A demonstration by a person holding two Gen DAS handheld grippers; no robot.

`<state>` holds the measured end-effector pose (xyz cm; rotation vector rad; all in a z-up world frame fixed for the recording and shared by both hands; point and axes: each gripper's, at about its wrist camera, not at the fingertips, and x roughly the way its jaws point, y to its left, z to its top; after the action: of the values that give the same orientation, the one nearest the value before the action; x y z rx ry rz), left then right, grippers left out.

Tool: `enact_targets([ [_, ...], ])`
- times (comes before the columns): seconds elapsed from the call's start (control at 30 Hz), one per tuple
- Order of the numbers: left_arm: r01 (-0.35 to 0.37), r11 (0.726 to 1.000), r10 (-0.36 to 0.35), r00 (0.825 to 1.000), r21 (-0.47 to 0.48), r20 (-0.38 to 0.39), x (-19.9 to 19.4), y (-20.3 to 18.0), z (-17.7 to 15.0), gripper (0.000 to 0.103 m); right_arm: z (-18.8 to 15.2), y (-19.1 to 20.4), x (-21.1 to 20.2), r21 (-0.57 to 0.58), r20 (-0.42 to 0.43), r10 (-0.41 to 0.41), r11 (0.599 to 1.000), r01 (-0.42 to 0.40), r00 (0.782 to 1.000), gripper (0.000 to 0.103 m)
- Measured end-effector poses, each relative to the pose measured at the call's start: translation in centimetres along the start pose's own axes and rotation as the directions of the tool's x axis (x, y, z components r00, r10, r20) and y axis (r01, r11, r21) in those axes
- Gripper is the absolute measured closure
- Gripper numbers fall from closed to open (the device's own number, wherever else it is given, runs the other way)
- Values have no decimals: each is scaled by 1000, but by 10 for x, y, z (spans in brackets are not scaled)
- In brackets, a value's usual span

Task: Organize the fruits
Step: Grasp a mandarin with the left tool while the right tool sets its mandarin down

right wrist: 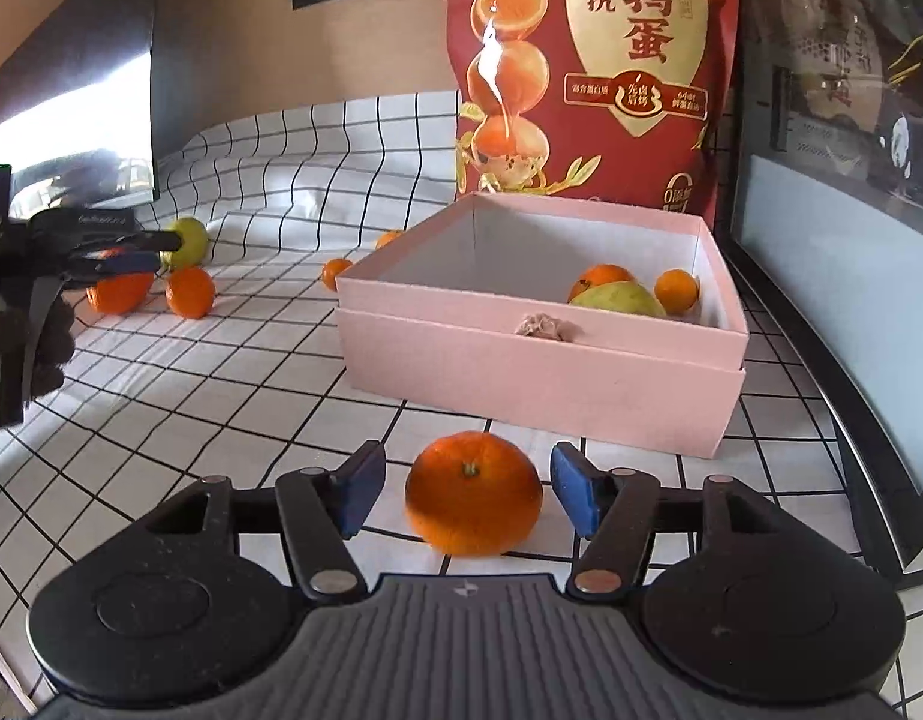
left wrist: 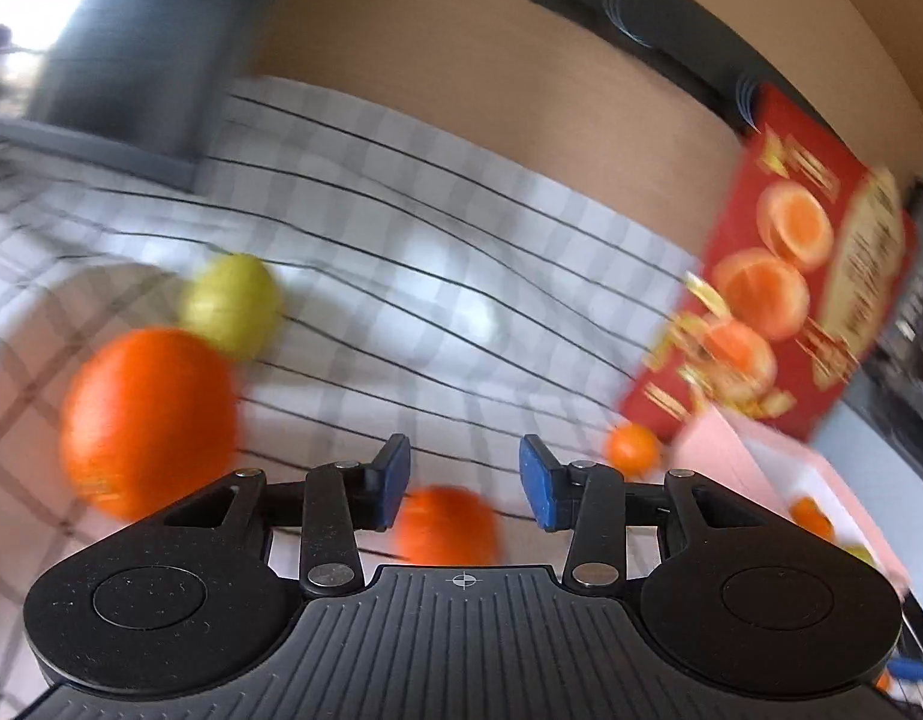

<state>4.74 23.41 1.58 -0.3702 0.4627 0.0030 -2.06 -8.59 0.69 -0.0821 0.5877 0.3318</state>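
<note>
My right gripper (right wrist: 468,498) is open, its blue pads on either side of an orange (right wrist: 473,492) that rests on the checked cloth, not touching it. Behind it stands a pink box (right wrist: 539,354) holding two oranges (right wrist: 602,279) and a green fruit (right wrist: 620,300). My left gripper (left wrist: 465,480) is open and empty, above a small orange (left wrist: 446,525). The left wrist view is blurred. A big orange (left wrist: 149,420) and a green fruit (left wrist: 230,303) lie to its left. The left gripper also shows at the left edge of the right wrist view (right wrist: 122,255).
A red snack bag (right wrist: 593,66) stands behind the box, also in the left wrist view (left wrist: 785,294). Two small oranges (right wrist: 336,272) lie by the box's left corner. A dark appliance (right wrist: 845,180) stands at the right. A checked cloth (right wrist: 221,360) covers the table.
</note>
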Motion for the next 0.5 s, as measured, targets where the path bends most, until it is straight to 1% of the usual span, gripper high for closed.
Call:
enact_targets([
  [0.03,1,1000,-1,1000,31,-20,3,-7,-2,56,0,0,0,1,0,-2,1000,2,1000,40],
  [0.07,-15,997,16,1000,74,-13,5,-15,-4,56,0,-1,-1,5,3,-3,1000,3,1000,39],
  [0.13,-89,982,90,996,168,0,5,-30,-10,56,-1,-2,-2,12,12,-4,1000,4,1000,36],
  [0.23,-182,958,180,983,222,32,5,-33,-20,56,-1,-2,-3,14,19,-1,1000,1,1000,32],
  [0.33,-251,941,250,968,226,32,8,-25,-24,56,-1,-3,-1,18,10,-3,1000,3,1000,29],
  [0.37,-265,941,266,964,213,22,9,-21,-22,56,0,-3,-1,21,7,-6,1000,6,1000,29],
  [0.5,-243,953,245,969,179,10,8,-12,-20,55,-1,-5,-1,32,14,-15,999,14,1000,27],
])
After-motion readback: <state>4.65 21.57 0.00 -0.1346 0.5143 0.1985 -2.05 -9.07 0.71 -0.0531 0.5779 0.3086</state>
